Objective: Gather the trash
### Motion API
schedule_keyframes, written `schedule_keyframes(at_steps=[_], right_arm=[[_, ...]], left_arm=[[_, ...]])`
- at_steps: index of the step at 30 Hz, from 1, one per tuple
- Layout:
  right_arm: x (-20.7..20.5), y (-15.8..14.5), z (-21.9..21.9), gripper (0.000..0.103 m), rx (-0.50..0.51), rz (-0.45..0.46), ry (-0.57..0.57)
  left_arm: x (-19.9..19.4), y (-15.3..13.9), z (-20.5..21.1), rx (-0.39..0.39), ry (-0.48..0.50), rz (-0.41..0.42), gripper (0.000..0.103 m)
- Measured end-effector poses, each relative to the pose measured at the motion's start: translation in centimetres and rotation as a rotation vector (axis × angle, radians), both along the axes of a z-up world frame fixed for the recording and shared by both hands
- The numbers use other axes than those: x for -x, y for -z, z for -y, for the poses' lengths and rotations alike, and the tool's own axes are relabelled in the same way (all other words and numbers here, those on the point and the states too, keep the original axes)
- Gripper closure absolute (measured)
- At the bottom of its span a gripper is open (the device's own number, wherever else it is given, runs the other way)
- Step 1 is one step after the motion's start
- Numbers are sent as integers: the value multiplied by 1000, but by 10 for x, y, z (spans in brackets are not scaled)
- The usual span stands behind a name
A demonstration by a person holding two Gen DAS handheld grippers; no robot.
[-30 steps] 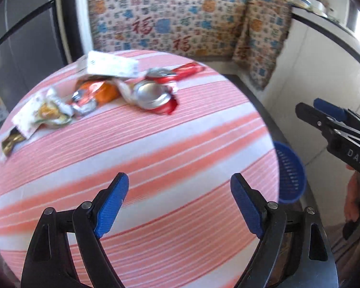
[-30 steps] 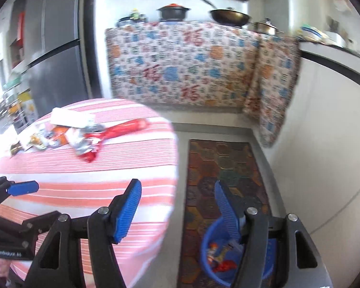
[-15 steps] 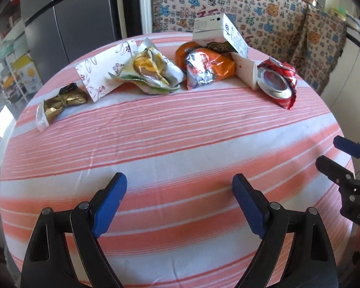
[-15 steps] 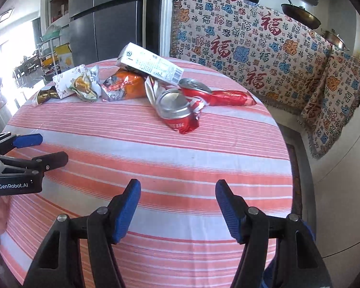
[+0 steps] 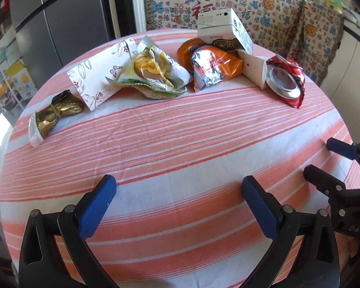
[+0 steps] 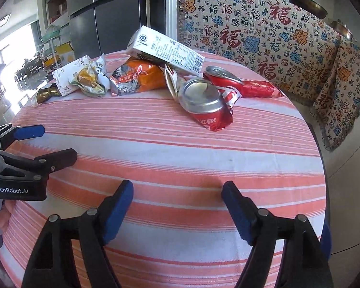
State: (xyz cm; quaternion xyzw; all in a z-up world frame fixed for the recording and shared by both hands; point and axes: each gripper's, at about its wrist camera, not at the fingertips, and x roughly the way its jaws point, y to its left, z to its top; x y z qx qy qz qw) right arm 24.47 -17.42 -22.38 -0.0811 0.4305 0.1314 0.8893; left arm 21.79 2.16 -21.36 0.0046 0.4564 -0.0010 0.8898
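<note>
Two grippers sit at the bottom of your views, both empty. Your left gripper [image 5: 177,200] has its jaws spread wide, having just been opening, with only striped cloth between the blue pads. Your right gripper [image 6: 177,206] has also just been widening and holds nothing. Each tilts steeply down over the near half of the round table [image 5: 180,148], which looks like a ready stance ahead of a reach, jaws pre-opened for bulky, crumpled pieces.

The near cloth is bare; all the trash lies in a row across the upper part of both frames. In the right view the crushed red can [image 6: 205,105] is nearest, centre frame, and probably your easiest first grab. Behind it lie a second flattened can [image 6: 224,78] and a red wrapper [image 6: 259,88], upper right. The milk carton [image 6: 165,51] leans on top of the orange foil packet [image 6: 138,76], so lifting the packet first would likely tip the carton. Farther left in the left view are a yellow-green wrapper [image 5: 151,72], a floral paper [image 5: 96,81] and, at the far left, a gold wrapper [image 5: 55,112].
</note>
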Motion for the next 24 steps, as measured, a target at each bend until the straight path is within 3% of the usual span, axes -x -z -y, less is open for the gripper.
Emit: schedule_keyframes(at_steps=[24], right_arm=[[-1, 0, 2, 22, -3, -4, 2]], left_arm=[[0, 1, 1, 0, -5, 1, 0]])
